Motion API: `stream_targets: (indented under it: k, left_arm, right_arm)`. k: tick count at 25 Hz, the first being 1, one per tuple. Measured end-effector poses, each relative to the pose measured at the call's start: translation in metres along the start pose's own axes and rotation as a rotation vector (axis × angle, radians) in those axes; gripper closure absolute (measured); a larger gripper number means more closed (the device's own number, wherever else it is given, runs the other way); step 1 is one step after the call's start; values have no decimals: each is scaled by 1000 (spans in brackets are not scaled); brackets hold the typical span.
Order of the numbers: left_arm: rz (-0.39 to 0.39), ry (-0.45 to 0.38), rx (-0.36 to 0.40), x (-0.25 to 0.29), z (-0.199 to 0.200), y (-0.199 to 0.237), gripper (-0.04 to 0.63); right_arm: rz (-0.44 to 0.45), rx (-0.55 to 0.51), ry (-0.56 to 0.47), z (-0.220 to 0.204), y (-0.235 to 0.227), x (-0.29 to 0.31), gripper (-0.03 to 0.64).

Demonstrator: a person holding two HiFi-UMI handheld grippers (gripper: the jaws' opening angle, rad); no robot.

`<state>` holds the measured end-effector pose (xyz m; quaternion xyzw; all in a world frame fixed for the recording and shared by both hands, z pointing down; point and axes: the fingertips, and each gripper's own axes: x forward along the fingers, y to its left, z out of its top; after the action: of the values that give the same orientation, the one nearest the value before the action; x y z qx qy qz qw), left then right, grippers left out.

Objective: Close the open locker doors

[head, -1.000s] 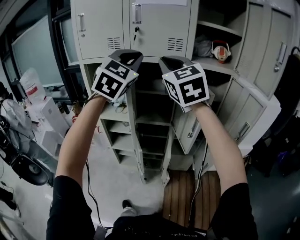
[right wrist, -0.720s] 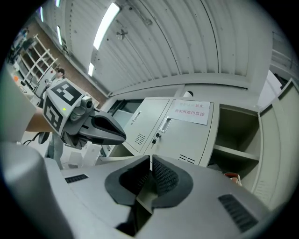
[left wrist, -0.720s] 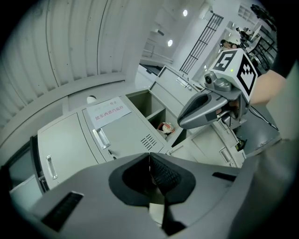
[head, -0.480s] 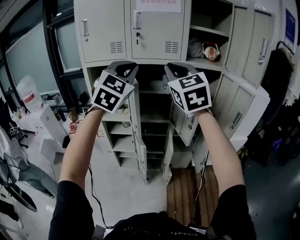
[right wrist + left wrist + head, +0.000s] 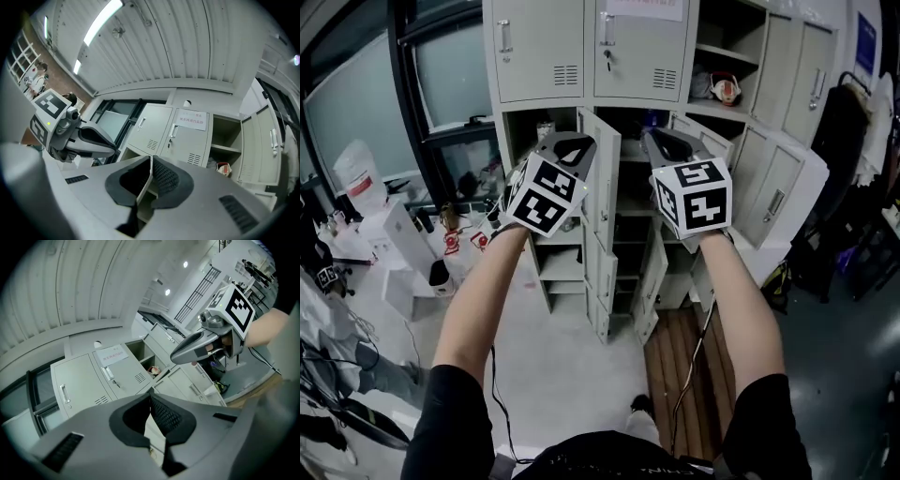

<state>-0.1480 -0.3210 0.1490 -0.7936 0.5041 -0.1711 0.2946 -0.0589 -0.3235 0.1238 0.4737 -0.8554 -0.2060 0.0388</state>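
Left tongs and right tongs are clenched, empty — best push the open pale-grey metal locker door flat-sided, near its free edge.

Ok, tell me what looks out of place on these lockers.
Several locker doors hang open. In the lower row, a narrow door juts out in the middle and a wider door swings out at the right. The upper right compartment stands open too; the two upper left doors are shut.
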Motion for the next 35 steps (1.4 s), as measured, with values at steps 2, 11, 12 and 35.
stream_targets:
  k: [2, 11, 12, 35]
  left_arm:
    - [-21, -5, -11, -17, -1, -13, 575]
    - [24, 4, -55, -56, 0, -48, 575]
    - [34, -5, -60, -56, 4, -51, 575]
    - [103, -27, -36, -54, 58, -91, 575]
  right_arm:
    - [-13, -19, 22, 1, 14, -17, 575]
    - [-44, -104, 18, 1, 21, -85, 575]
    - [-43, -106, 16, 1, 17, -91, 575]
    - [-42, -165, 22, -8, -13, -132, 575]
